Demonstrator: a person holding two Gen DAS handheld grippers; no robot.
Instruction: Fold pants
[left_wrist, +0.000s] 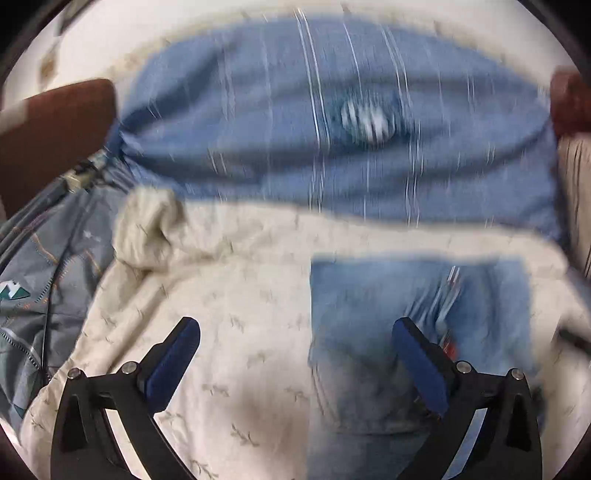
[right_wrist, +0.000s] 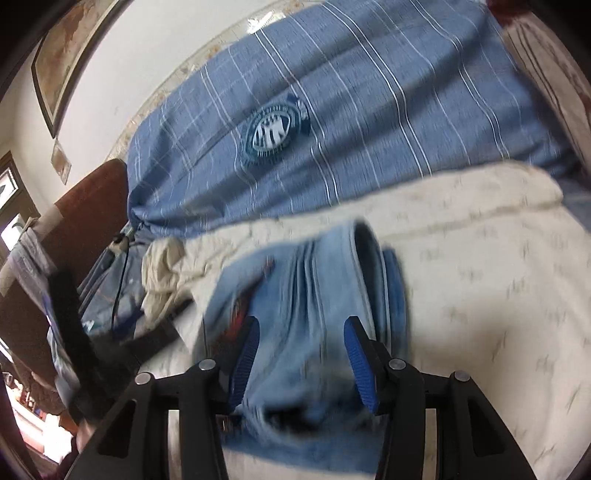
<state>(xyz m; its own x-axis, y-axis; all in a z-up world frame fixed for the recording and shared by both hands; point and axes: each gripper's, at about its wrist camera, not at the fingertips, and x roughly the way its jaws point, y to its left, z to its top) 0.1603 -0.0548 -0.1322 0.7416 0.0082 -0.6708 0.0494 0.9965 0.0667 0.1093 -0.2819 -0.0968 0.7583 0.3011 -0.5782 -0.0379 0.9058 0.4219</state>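
While my right gripper (right_wrist: 299, 354) has its fingers half closed around a bunched fold of the faded light-blue denim pants (right_wrist: 314, 295), that loose grip could let the fold slide out and spill open. My left gripper (left_wrist: 295, 354) stands wide open, empty, over them. They lie on the cream patterned bedsheet (left_wrist: 229, 280), long axis seemingly near-to-far, toward the blue striped pillow (right_wrist: 332, 110).
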